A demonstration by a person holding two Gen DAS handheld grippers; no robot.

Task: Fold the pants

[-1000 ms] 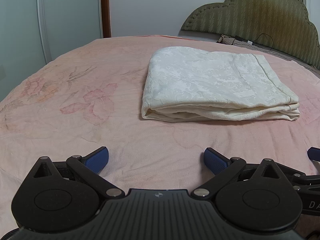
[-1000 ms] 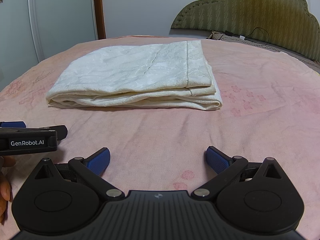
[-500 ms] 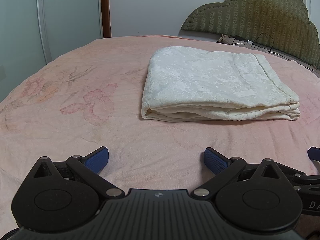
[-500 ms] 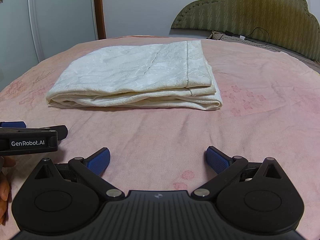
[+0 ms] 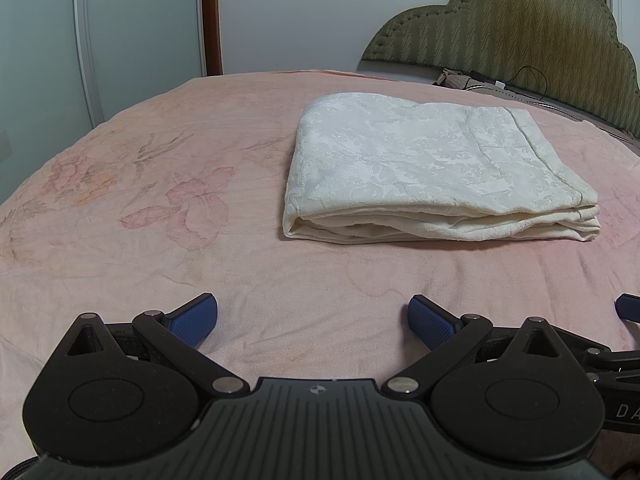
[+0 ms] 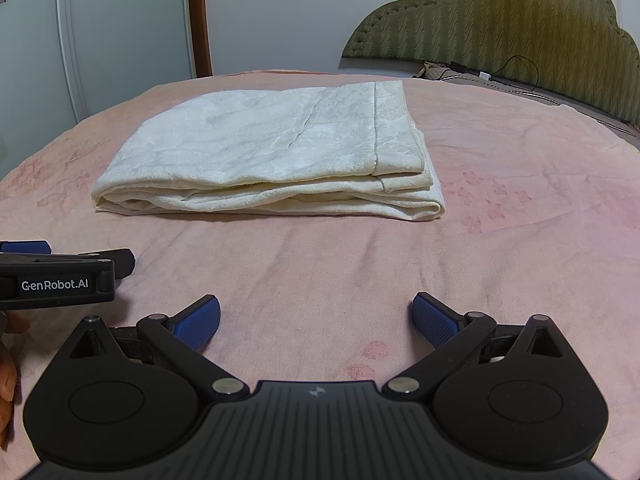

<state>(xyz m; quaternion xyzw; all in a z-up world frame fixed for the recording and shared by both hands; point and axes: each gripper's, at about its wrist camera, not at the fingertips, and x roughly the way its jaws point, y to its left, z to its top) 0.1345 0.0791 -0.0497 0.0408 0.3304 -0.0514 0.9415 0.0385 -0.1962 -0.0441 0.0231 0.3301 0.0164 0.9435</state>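
Down low over the pink bed sheet [image 5: 168, 264], the left claw [image 5: 313, 320] gapes wide and holds nothing. Just to its right, the right claw [image 6: 316, 318] is spread wide too, empty. Ahead of both, apart from their blue pads [image 6: 198, 320], the cream pants [image 6: 272, 152] lie folded flat on the bed. Beyond them rises an olive headboard [image 5: 520, 20].

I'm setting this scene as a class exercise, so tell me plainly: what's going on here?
A person holds a gripper in each hand over a pink bedspread. The cream pants lie folded into a neat stack on the bed, untouched. The left gripper and right gripper are both open and empty, side by side, short of the stack. The folding looks finished.
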